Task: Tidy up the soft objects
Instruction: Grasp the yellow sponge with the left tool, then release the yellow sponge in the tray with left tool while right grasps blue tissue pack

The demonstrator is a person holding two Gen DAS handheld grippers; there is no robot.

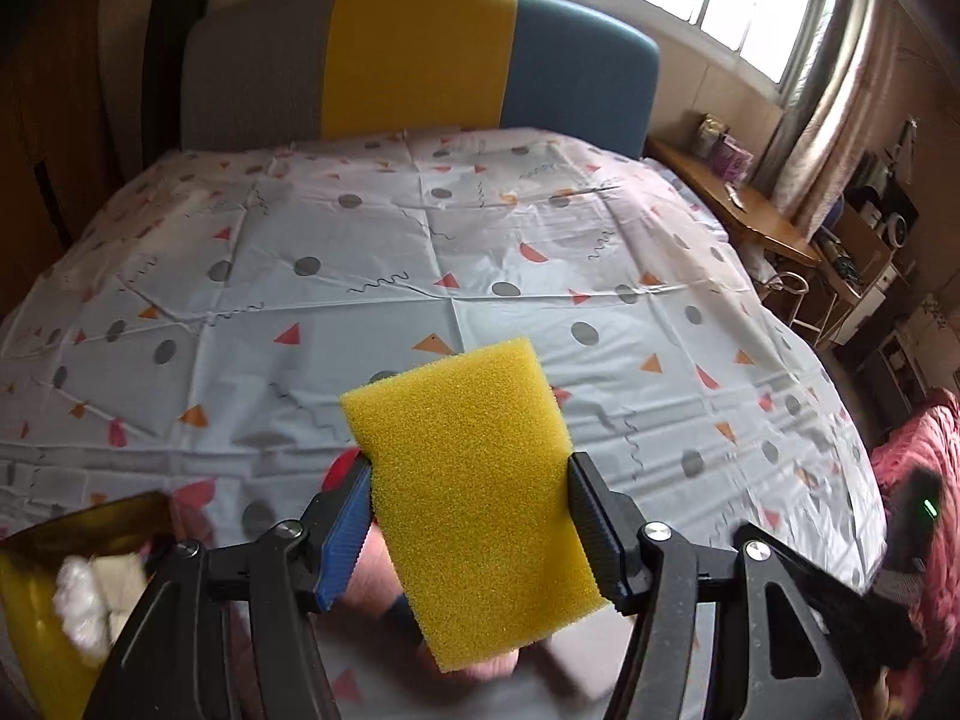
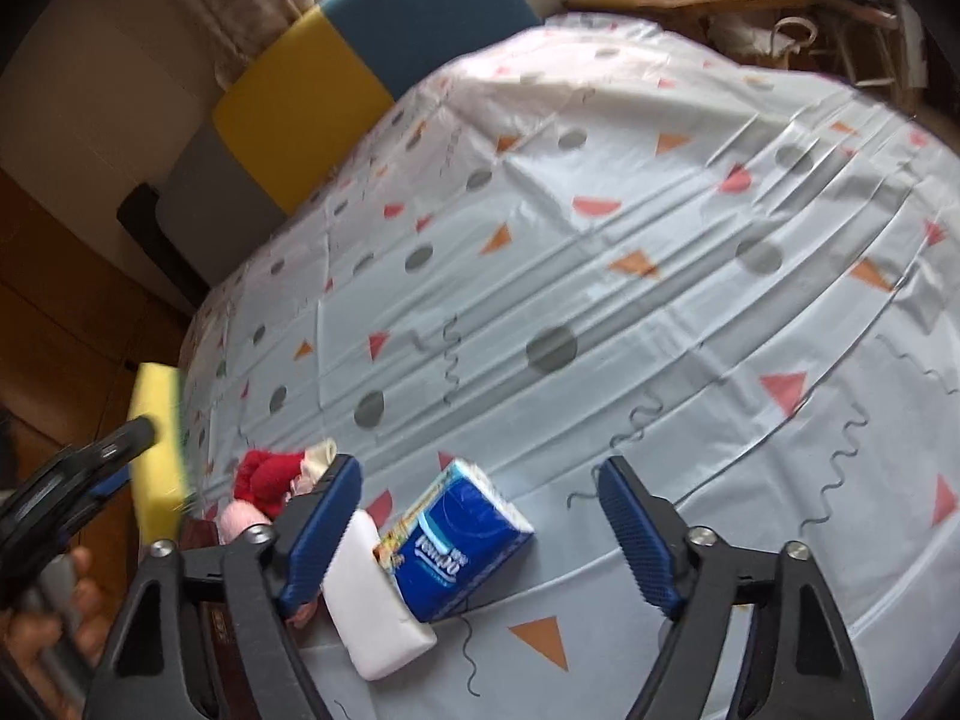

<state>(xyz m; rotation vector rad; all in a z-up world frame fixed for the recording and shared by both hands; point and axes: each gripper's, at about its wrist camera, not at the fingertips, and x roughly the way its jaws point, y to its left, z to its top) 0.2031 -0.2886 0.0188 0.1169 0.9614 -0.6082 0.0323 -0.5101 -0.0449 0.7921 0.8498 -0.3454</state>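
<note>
My left gripper [image 1: 468, 516] is shut on a yellow sponge [image 1: 474, 498] and holds it above the bed; the sponge also shows at the left edge of the right wrist view [image 2: 157, 438]. My right gripper [image 2: 480, 522] is open and empty, low over the bed. Between and just left of its fingers lie a blue tissue pack [image 2: 462, 531] and a white soft block [image 2: 375, 612]. Beyond the left finger sit a red knitted item [image 2: 267, 477] and a pink ball [image 2: 240, 519].
The bed has a pale sheet with coloured shapes [image 1: 480, 252] and a grey, yellow and blue headboard [image 1: 420, 60]. A yellow bin holding white soft items [image 1: 66, 588] is at lower left. A wooden desk [image 1: 738, 204] and cluttered shelves stand on the right.
</note>
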